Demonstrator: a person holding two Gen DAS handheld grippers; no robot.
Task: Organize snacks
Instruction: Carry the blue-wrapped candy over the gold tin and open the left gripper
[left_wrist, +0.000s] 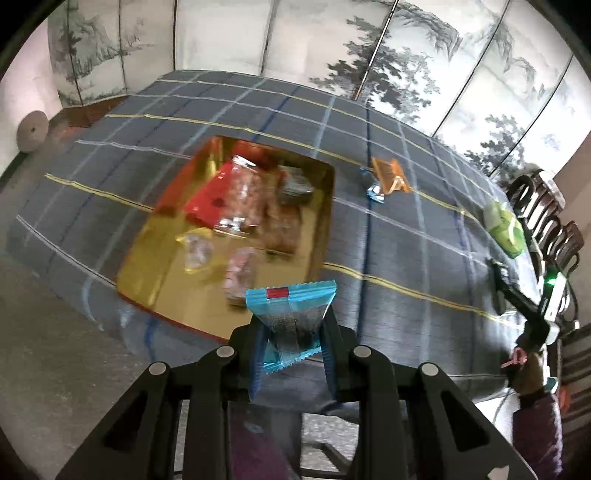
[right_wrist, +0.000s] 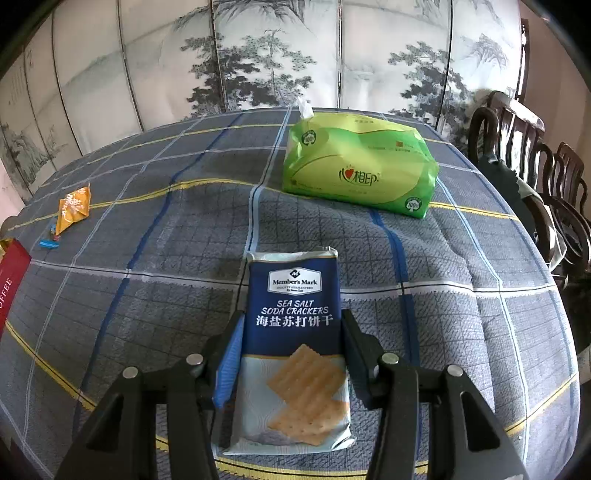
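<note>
My left hand-held gripper (left_wrist: 291, 332) pinches a blue snack packet (left_wrist: 291, 314) at lower centre, above the near edge of the gold tray (left_wrist: 147, 258) of snacks. My right hand-held gripper (right_wrist: 291, 354) straddles the soda cracker pack (right_wrist: 293, 347) lying on the worktop (right_wrist: 147, 258); I cannot tell whether it presses.

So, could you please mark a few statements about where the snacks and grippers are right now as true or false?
1. The left gripper holds a blue snack packet. True.
2. The cracker packet sits inside the gold tray. False: it lies on the tablecloth, between the right gripper's jaws.
3. An orange packet lies on the tablecloth. True.
4. The tissue pack is red. False: it is green.
</note>
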